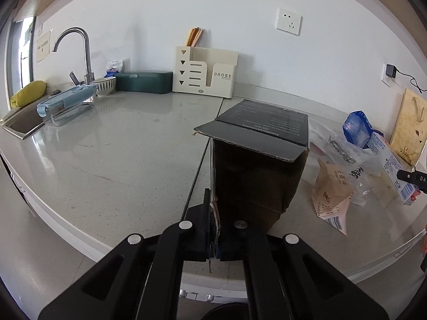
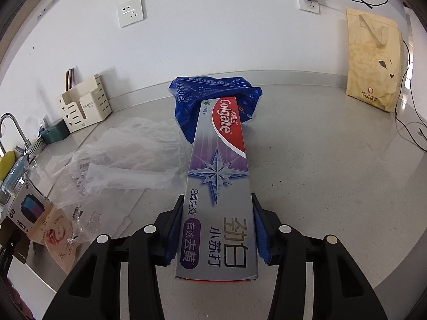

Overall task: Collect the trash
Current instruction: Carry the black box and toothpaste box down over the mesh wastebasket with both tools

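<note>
I'm pinching the cardboard box [image 1: 256, 165] by one thin wall in my left tool [image 1: 213, 229], so it's risking tearing or swinging loose; my right tool [image 2: 217, 229] is clamping the toothpaste box [image 2: 218, 176] near one end, risking tipping.

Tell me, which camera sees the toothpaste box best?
The right wrist view: the toothpaste box fills its middle, gripped by the right gripper. The left wrist view catches only part of it at the right edge.

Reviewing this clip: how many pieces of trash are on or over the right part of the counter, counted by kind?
Cardboard boxes: 2, the dark box in the left hand-held gripper and the Colgate box in the right hand-held gripper
Blue plastic wrappers: 1
Clear plastic bags: 1
Brown paper pouches: 1
Total: 5
</note>
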A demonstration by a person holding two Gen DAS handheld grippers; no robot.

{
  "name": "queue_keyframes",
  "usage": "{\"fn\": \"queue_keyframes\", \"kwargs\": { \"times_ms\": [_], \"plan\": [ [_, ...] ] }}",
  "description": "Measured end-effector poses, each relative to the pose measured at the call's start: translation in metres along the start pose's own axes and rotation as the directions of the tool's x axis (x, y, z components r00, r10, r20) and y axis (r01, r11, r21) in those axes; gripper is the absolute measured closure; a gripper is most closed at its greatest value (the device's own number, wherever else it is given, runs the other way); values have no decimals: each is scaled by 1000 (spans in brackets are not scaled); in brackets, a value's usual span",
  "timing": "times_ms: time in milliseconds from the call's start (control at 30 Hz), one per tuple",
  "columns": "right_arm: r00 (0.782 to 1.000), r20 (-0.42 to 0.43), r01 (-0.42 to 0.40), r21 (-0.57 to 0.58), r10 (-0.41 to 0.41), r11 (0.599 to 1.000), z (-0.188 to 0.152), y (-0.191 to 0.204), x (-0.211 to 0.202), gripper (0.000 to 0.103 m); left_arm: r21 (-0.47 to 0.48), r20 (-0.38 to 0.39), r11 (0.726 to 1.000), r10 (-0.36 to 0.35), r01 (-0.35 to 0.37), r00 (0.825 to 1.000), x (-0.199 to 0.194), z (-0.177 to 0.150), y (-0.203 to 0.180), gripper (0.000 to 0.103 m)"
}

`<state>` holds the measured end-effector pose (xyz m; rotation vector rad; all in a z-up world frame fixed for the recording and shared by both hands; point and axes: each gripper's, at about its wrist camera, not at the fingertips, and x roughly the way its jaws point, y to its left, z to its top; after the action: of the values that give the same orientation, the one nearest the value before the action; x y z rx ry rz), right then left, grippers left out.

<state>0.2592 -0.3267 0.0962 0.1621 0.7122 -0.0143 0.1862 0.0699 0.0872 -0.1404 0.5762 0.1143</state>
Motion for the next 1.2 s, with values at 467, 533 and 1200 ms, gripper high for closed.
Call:
{"fn": "queue_keyframes", "kwargs": {
  "times_ms": [467,533,1200],
  "plan": [
    [997,51,-51,-19,52,998,-38,-1,-83,54,2,35,1000,-5,5,999,-47,-14,3,100],
    [996,60,-63,-24,65,998,-44,1,-94,54,4,43,1000,-1,1,999,-54,-17,3,100],
    [966,104,-221,-140,236,965,-88,36,-173,54,-20,116,1000,13,-11,993,-118,-40,3,100]
  ]
}}
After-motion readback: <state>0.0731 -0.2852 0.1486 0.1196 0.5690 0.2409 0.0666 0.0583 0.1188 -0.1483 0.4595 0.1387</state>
